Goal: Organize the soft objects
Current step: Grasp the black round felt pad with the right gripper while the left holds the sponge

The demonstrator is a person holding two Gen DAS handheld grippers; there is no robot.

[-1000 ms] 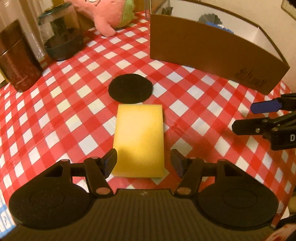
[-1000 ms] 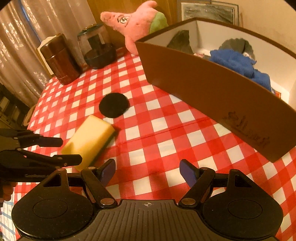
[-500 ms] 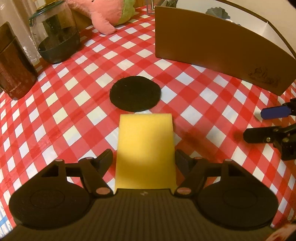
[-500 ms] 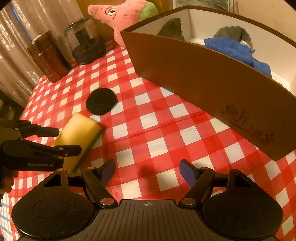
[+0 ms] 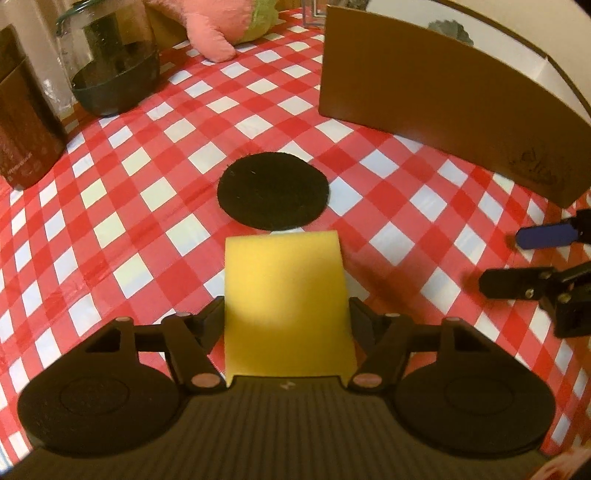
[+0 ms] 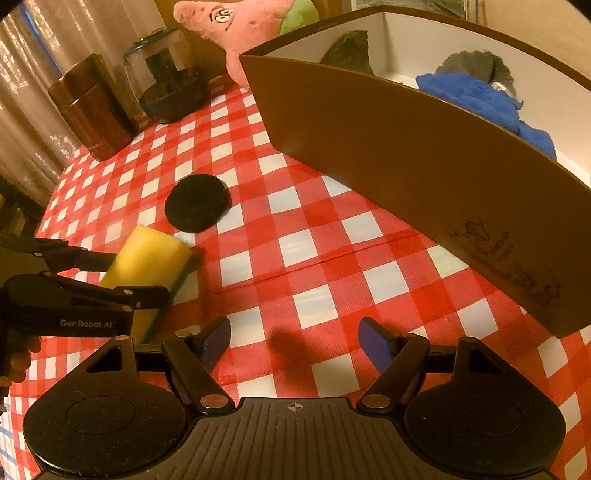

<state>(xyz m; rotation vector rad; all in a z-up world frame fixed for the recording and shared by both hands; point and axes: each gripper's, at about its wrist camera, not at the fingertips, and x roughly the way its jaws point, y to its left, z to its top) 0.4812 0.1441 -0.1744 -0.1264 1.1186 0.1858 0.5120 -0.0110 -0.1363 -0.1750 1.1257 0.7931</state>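
Observation:
A yellow sponge (image 5: 284,295) with a green underside lies flat on the red-checked cloth. My left gripper (image 5: 286,314) straddles it, one finger along each long side; its jaws are closing and the sponge shows no squeeze. From the right wrist view the sponge (image 6: 147,258) sits between the left gripper's (image 6: 136,277) two fingers. A black round pad (image 5: 272,190) lies just beyond the sponge. My right gripper (image 6: 293,336) hangs open over bare cloth, nothing between its blue pads. The brown box (image 6: 388,147) holds a blue cloth (image 6: 480,99) and grey cloths (image 6: 476,64).
A pink plush (image 6: 236,29) rests at the table's far side beside the box. A glass jar (image 5: 114,62) and a brown canister (image 5: 22,122) stand at the far left. The right gripper (image 5: 502,262) shows at the right edge of the left wrist view.
My left gripper came forward and down until the sponge lay between its fingers. The right gripper edged a little nearer to the table and the box.

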